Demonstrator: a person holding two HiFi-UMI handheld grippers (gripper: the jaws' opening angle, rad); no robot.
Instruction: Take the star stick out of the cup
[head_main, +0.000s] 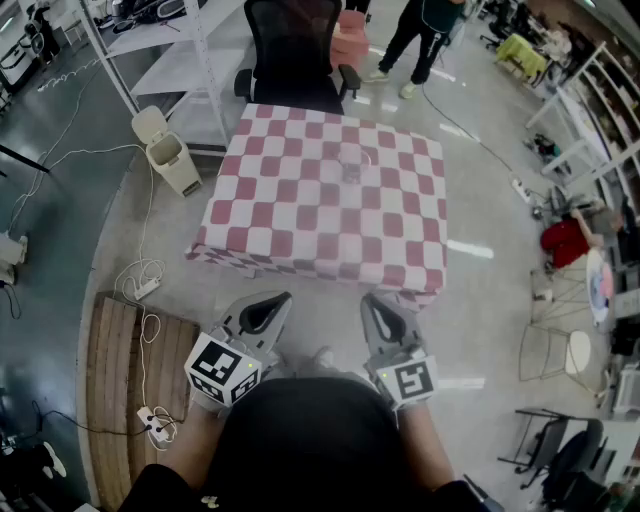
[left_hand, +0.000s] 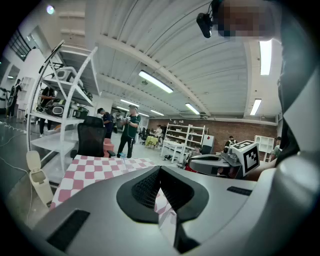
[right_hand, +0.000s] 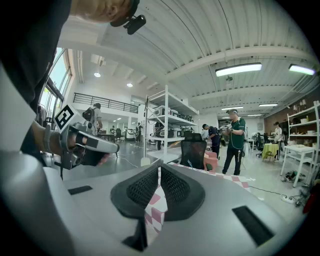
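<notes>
A clear cup (head_main: 350, 167) stands on the far half of the table with the red-and-white checked cloth (head_main: 300, 225); the star stick in it is too small to make out. In the left gripper view the cup (left_hand: 121, 156) is a tiny bluish shape far off on the table. Both grippers are held close to the person's body, short of the table's near edge. My left gripper (head_main: 270, 302) (left_hand: 160, 171) is shut and holds nothing. My right gripper (head_main: 380, 302) (right_hand: 160, 171) is also shut and holds nothing.
A black office chair (head_main: 295, 50) stands behind the table with a pink box (head_main: 350, 40) beside it. A white bin (head_main: 168, 150) is at the table's left, a wooden pallet (head_main: 125, 385) and cables lie at the near left. A person (head_main: 425, 30) stands beyond.
</notes>
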